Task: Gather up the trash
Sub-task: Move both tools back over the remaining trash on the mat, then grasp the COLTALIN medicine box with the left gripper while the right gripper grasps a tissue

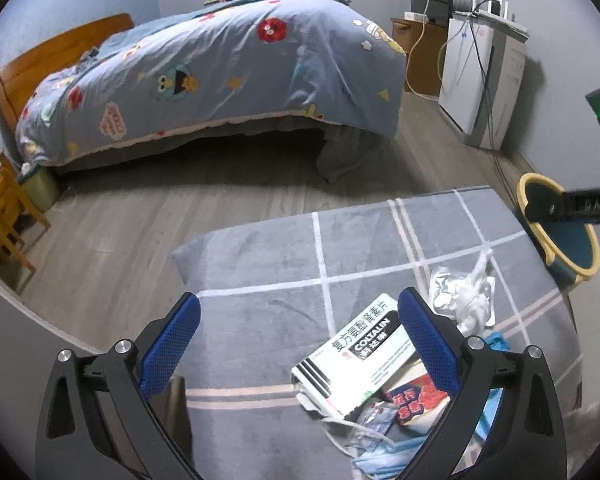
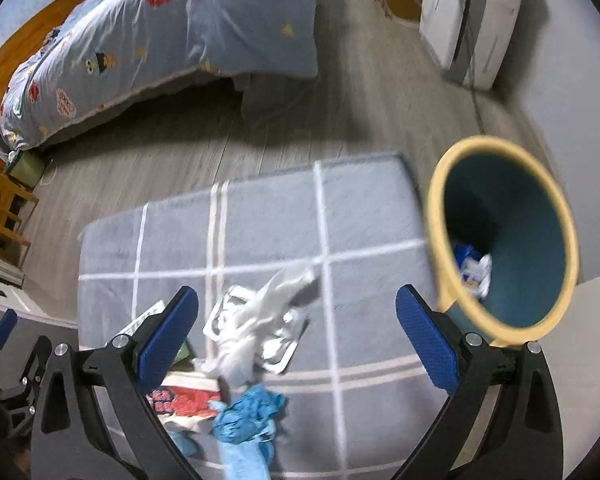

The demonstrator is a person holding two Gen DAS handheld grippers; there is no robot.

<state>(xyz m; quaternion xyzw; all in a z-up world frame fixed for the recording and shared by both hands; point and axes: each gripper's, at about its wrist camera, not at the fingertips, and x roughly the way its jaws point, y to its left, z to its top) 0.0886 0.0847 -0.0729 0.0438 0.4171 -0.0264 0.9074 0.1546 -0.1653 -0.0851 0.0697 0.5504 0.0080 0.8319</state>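
Note:
A pile of trash lies on a grey checked rug: a white and green medicine box, a crumpled white tissue on a silver blister pack, a red packet and blue face masks. My left gripper is open above the rug, its right finger over the medicine box. My right gripper is open above the rug, with the tissue between its fingers' lines. A teal bin with a yellow rim stands right of the rug and holds some trash.
A bed with a blue cartoon quilt stands beyond the rug across grey wood floor. A white appliance with cables stands by the right wall. Wooden furniture is at the left. The bin also shows in the left wrist view.

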